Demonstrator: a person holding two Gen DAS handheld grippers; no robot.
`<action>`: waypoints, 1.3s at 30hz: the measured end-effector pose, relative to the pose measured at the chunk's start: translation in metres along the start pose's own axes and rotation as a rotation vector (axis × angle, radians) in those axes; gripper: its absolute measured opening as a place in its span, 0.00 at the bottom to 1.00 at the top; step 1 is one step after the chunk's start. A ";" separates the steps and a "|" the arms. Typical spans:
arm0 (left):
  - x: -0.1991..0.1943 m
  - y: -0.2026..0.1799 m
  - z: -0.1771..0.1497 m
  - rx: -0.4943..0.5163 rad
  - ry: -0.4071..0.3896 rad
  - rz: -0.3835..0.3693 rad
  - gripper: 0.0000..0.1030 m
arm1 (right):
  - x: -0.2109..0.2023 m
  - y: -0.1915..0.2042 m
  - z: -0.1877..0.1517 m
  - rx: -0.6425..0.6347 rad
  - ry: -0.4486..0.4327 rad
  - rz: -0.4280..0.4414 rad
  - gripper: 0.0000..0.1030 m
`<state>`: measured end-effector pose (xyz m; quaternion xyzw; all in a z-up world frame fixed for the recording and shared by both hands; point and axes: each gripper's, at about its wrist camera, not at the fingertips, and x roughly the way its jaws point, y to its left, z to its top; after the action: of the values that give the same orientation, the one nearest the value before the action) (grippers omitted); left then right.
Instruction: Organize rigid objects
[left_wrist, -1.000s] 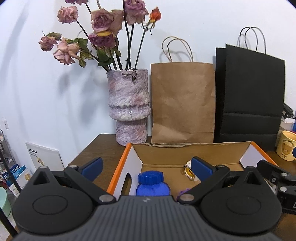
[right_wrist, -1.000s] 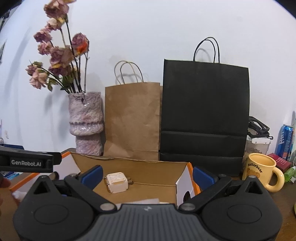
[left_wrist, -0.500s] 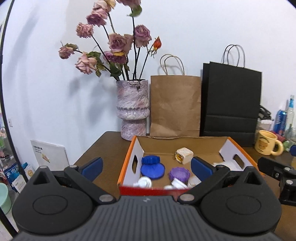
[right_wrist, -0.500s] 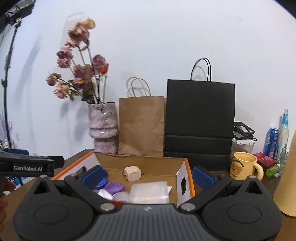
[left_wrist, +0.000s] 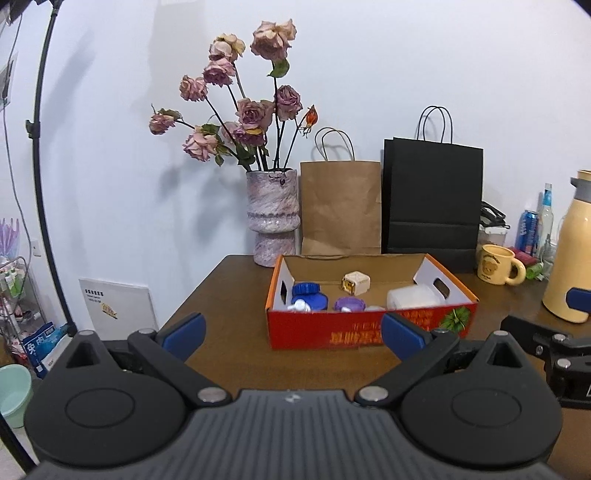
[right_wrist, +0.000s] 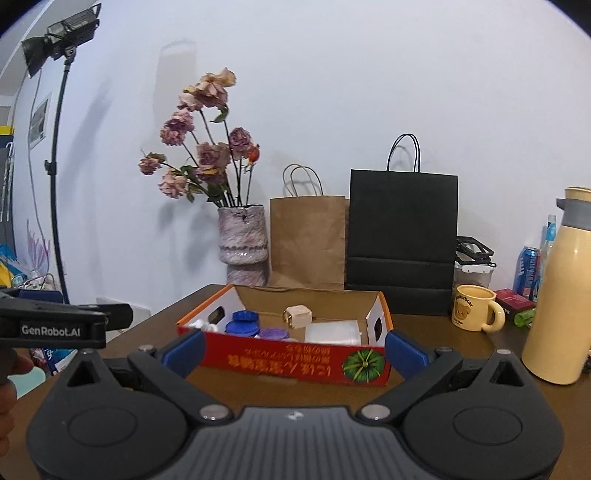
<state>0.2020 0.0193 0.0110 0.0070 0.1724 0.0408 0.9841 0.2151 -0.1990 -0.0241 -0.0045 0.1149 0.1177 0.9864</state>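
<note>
A red cardboard box sits on the brown table. Inside lie blue lids, a purple lid, a cream cube-shaped charger, a clear plastic container and small white pieces. My left gripper stands open in front of the box, holding nothing. My right gripper is open too, its blue fingertips flanking the box front without touching it. The left gripper's body shows at the right view's left edge.
A vase of dried roses, a brown paper bag and a black paper bag stand behind the box. A yellow mug, a cream thermos and cans stand at the right. A light stand rises at left.
Both grippers have pulled back from above the box toward the table's front. The whole box and its red front now show. Both stayed open.
</note>
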 end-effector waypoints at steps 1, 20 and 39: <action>-0.008 0.001 -0.003 0.002 -0.001 -0.002 1.00 | -0.009 0.003 -0.002 -0.003 -0.002 -0.002 1.00; -0.149 0.008 -0.048 0.039 -0.029 -0.042 1.00 | -0.166 0.038 -0.035 -0.032 -0.021 -0.064 1.00; -0.163 -0.001 -0.060 0.057 -0.017 -0.074 1.00 | -0.187 0.033 -0.044 -0.012 -0.001 -0.095 1.00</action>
<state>0.0285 0.0043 0.0098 0.0289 0.1653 -0.0006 0.9858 0.0204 -0.2113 -0.0242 -0.0159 0.1135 0.0715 0.9908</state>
